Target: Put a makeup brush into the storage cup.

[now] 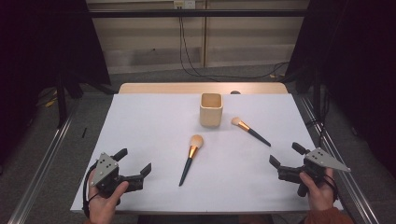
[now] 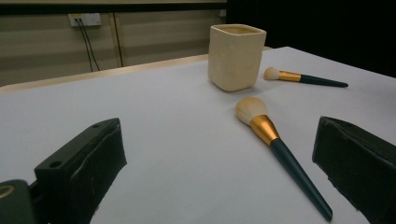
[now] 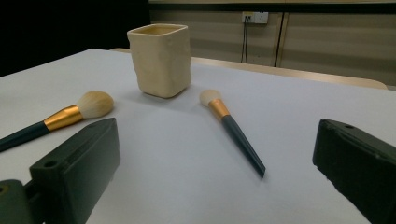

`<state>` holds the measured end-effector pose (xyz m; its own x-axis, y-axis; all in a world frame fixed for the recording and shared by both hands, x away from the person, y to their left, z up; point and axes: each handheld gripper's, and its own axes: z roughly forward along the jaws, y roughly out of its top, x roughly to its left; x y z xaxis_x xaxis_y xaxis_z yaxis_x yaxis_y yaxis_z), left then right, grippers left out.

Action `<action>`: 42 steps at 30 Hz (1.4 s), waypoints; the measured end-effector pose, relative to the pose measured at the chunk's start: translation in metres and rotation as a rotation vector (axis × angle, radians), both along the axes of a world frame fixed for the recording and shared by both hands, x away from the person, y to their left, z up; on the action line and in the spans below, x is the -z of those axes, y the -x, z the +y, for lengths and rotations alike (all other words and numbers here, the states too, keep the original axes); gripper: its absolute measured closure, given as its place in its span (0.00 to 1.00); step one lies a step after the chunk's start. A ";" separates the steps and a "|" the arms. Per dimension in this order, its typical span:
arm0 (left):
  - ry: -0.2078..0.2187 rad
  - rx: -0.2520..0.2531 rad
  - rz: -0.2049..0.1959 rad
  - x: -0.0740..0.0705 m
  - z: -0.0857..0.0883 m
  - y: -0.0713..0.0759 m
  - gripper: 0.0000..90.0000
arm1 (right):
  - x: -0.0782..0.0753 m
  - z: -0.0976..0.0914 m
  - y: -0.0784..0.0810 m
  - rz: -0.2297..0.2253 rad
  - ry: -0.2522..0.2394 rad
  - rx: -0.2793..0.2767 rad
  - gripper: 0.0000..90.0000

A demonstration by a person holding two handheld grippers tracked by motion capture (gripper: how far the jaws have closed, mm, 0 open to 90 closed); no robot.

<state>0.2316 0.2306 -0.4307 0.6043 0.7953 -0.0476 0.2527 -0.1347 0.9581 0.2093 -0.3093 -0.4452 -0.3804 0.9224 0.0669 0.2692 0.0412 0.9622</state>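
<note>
At the lower left of the high view, the left gripper [image 1: 136,163] is held in a hand [image 1: 106,201] just above the white counter [image 1: 154,121], its fingers [image 1: 145,170] spread wide apart with nothing between them and touching nothing. At the lower right, the right gripper [image 1: 287,156] sits in the other hand [image 1: 320,190], its fingers [image 1: 274,162] likewise wide apart and empty. Between the two, near the middle of the frame, the larger brush [image 1: 190,157] lies flat on the counter, bristles toward the top of the frame and dark handle toward the bottom. The smaller brush [image 1: 249,130] lies to the right of centre, slanting from its bristles at upper left to its handle tip at lower right. The cream cup [image 1: 211,110] stands upright above centre, just left of the smaller brush's bristles and apart from both brushes. In the left gripper view, the larger brush [image 2: 280,151] lies ahead, between the two open fingers [image 2: 84,168] and nearer the right one.
</note>
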 end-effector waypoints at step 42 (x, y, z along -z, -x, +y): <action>-0.053 0.077 0.042 -0.004 -0.039 -0.045 0.03 | 0.003 -0.001 -0.004 0.022 0.011 0.011 0.00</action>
<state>0.2769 0.1917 -0.4267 0.6619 0.7489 -0.0330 0.2791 -0.2053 0.9381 0.2128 -0.3101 -0.4485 -0.3687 0.9273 0.0653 0.2908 0.0483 0.9555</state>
